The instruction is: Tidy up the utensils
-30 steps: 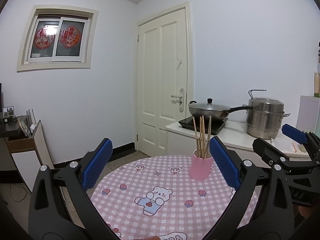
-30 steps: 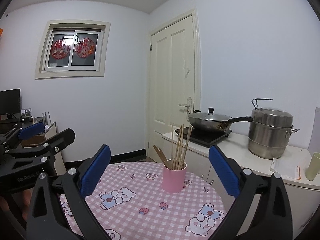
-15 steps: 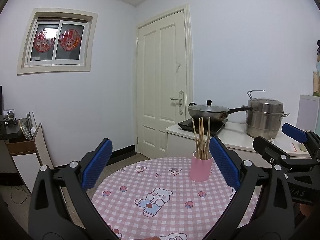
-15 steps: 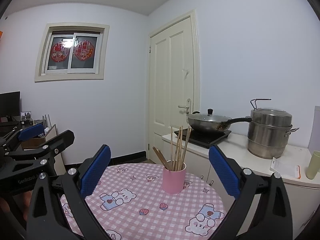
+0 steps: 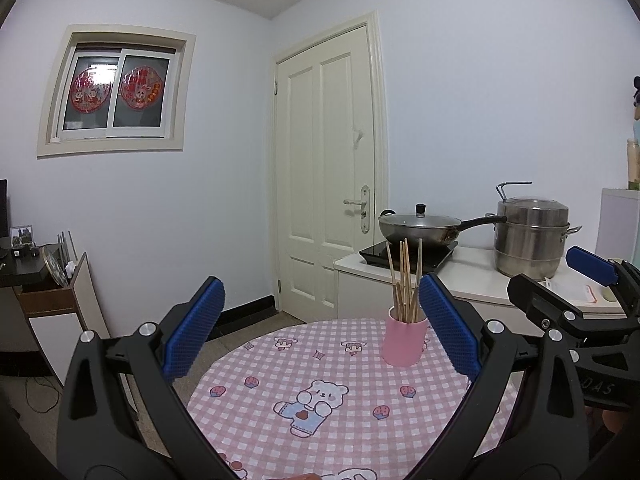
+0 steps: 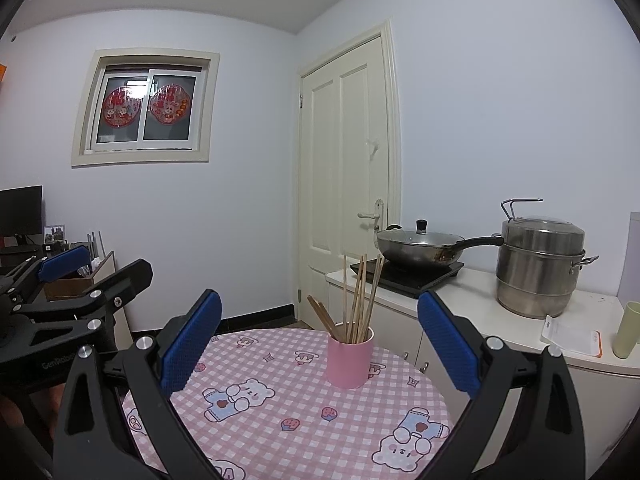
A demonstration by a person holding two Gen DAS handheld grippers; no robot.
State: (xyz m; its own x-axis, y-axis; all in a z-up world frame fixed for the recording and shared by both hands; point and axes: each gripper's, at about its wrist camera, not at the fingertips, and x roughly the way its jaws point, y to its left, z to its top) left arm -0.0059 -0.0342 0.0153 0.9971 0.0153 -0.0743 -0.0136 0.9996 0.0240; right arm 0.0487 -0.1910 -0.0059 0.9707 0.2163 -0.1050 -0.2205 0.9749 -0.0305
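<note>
A pink cup (image 5: pixel 403 341) (image 6: pixel 349 357) stands upright on the round table (image 5: pixel 320 420) (image 6: pixel 288 440) with its pink checked cloth. Several wooden chopsticks and skewers (image 5: pixel 406 280) (image 6: pixel 358 300) stand in the cup. My left gripper (image 5: pixel 320 332) is open and empty, held above the table's near side, well short of the cup. My right gripper (image 6: pixel 318 340) is open and empty, also above the near side. Each gripper shows at the edge of the other's view.
A white counter (image 6: pixel 500 320) stands behind the table on the right, carrying a hob with a lidded wok (image 6: pixel 420 246), a steel steamer pot (image 6: pixel 540 268), a packet and a pale green cup (image 6: pixel 628 336). A closed door (image 6: pixel 344 184) is behind. A shelf and desk (image 5: pixel 44 280) stand at left.
Both views have tilted upward a little, so both grippers have risen or pitched up slightly. The cup and chopsticks have not moved. Both grippers stay open.
</note>
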